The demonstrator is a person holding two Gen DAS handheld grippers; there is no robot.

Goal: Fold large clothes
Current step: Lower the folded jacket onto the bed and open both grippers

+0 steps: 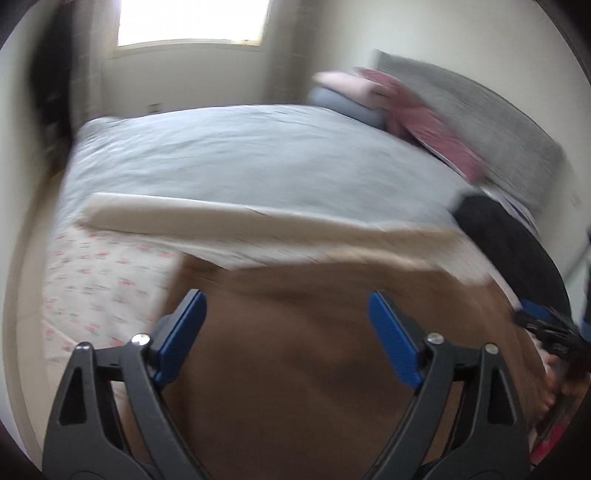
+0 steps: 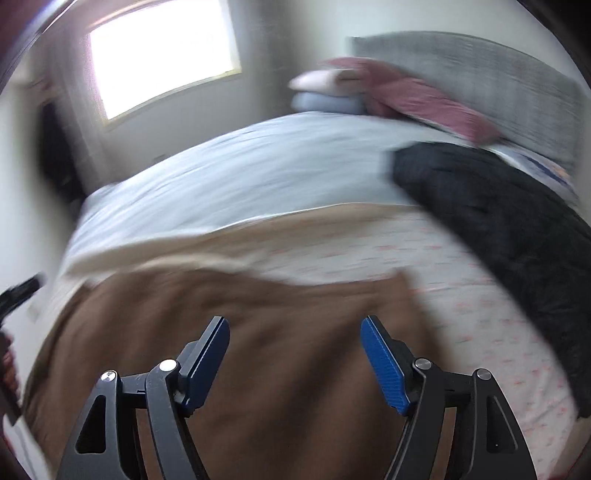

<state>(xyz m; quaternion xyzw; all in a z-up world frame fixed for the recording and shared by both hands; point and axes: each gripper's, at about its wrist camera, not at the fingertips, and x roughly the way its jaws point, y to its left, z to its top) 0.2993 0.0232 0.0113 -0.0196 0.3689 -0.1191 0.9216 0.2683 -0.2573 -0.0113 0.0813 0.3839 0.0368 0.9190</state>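
A brown garment (image 1: 314, 350) lies spread flat on the near part of the bed, seen also in the right wrist view as the same brown garment (image 2: 240, 332). My left gripper (image 1: 286, 304) hovers above it, open, with nothing between its blue pads. My right gripper (image 2: 295, 328) is open above the cloth as well, its jaws bare. The other gripper (image 1: 546, 328) shows at the right edge of the left wrist view, held by a hand. Both views are blurred by motion.
The bed has a white sheet with small pink print (image 2: 480, 295), a folded-back pale blue duvet (image 1: 258, 155) with a cream edge (image 1: 221, 218), a black garment (image 2: 498, 206) at the right, pillows (image 2: 388, 92) and a grey headboard (image 2: 480, 74). A bright window (image 1: 192, 22) is behind.
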